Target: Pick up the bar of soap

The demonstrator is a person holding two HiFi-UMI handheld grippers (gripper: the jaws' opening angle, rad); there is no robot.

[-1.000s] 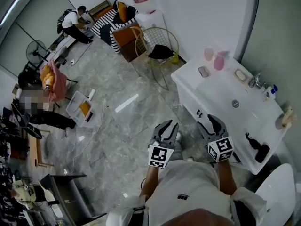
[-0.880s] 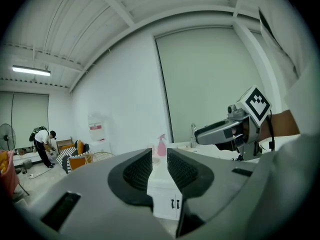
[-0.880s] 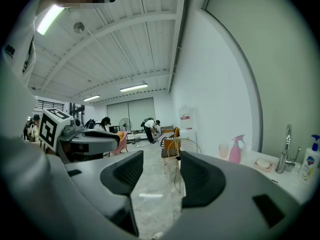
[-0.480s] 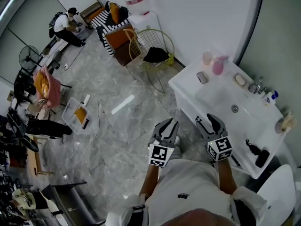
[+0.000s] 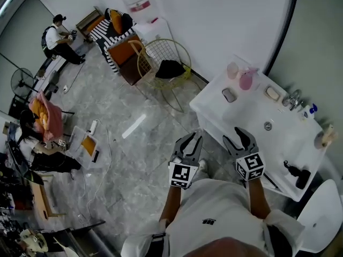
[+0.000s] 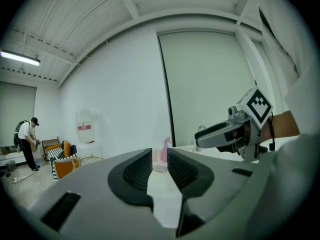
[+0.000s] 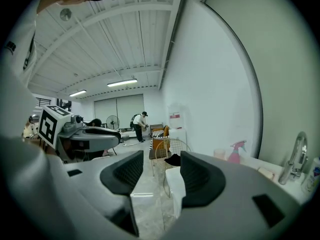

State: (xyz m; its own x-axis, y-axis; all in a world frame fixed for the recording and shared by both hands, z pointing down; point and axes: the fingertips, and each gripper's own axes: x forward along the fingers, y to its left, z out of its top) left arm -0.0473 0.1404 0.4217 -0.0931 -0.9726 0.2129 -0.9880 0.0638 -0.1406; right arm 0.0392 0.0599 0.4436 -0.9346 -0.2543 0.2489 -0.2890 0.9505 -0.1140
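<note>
Both grippers are held low and close to the body, short of the sink (image 5: 244, 114), which suggests that the place is only being approached and that no reach has been begun. The left gripper (image 6: 159, 166) is seen with its jaws only narrowly parted and nothing between them. Through the gap a pink spray bottle (image 6: 163, 151) at the sink's far corner is glimpsed, well apart from the jaws. The right gripper (image 7: 156, 176) is held with its jaws clearly apart and empty. It is carried nearer the sink's front edge than the left, so it is judged the likelier one to be used. The bar of soap (image 5: 273, 93), a pale beige block, is taken to be the thing lying flat on the sink's back ledge, near the faucet (image 5: 293, 96) and between it and the spray bottle. It is untouched and well apart from both grippers. It seems to have been left there so that it is at hand beside the water. For the pick-up the sink would have to be reached across from its front edge, and so low and probably slippery a block is likely to be best taken across its narrow sides.
</note>
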